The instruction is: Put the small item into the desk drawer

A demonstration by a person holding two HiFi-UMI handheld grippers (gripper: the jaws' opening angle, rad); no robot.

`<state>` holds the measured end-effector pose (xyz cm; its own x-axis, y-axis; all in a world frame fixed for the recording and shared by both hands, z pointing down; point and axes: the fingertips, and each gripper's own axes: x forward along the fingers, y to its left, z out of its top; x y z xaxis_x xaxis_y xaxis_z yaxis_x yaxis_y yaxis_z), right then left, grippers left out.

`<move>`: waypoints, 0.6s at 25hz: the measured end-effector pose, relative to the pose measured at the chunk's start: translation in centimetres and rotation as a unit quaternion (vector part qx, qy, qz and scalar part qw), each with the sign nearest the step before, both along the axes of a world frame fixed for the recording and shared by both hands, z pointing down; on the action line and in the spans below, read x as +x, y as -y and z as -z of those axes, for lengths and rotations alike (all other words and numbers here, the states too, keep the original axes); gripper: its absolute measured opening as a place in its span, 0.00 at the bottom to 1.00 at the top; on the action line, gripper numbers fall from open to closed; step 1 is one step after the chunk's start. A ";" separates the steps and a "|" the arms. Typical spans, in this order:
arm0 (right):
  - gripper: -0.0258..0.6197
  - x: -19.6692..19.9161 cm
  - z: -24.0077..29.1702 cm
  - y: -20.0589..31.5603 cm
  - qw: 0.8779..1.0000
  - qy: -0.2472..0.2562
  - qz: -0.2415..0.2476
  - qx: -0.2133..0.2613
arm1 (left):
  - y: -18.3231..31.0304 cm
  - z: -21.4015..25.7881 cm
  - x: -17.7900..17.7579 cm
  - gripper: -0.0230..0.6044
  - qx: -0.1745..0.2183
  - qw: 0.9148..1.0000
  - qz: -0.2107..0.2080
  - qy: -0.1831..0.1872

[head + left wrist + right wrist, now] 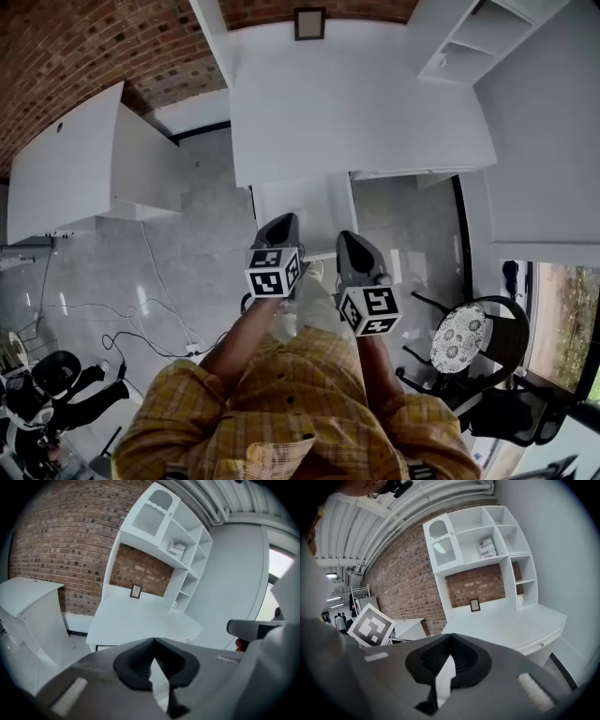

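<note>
We list:
- Left hand-held gripper (279,225): jaws together, nothing between.
- Right hand-held gripper (354,246): jaws together, likewise bare.
- Both sit at frame centre, below the white counter (356,103).
- Drawer (536,644): shut.
- Small item: we cannot tell where.

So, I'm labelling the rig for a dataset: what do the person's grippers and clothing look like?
Both the left gripper and right gripper are grey, tapered shells, each carrying a white cube with black square markers. Their fingers are black and ribbed. The person wears a yellow plaid shirt.
</note>
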<state>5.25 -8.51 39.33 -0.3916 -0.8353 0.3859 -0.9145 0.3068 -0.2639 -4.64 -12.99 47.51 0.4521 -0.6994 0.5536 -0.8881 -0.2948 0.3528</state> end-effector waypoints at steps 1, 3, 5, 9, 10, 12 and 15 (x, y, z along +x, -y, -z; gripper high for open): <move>0.04 0.0 0.5 -0.2 1.000 0.000 -0.002 0.003 | -0.2 0.8 0.0 0.04 0.007 1.000 -0.002 0.000; 0.04 0.2 1.4 -0.8 1.000 0.000 -0.006 0.010 | -0.7 2.2 0.0 0.04 0.022 1.000 -0.007 0.001; 0.04 0.5 2.4 -1.4 1.000 0.001 -0.009 0.018 | -1.3 3.6 0.2 0.04 0.038 0.999 -0.013 0.004; 0.04 0.6 4.3 -1.9 0.999 -0.003 -0.011 0.037 | -2.2 6.3 0.4 0.04 0.069 0.997 -0.026 0.007; 0.04 0.6 4.7 -2.0 0.999 -0.003 -0.011 0.041 | -2.4 6.9 0.4 0.04 0.076 0.997 -0.029 0.009; 0.04 0.5 5.5 -2.3 0.999 -0.004 -0.011 0.047 | -3.0 8.2 0.4 0.04 0.091 0.995 -0.035 0.013; 0.04 0.2 6.8 -2.6 0.998 -0.005 -0.008 0.058 | -3.5 9.9 0.5 0.04 0.111 0.993 -0.039 0.016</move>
<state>5.49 -5.93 32.52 -0.3749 -0.8803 0.2907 -0.9218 0.3204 -0.2184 -4.18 -9.47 37.64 0.4941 -0.7698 0.4042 -0.8693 -0.4305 0.2428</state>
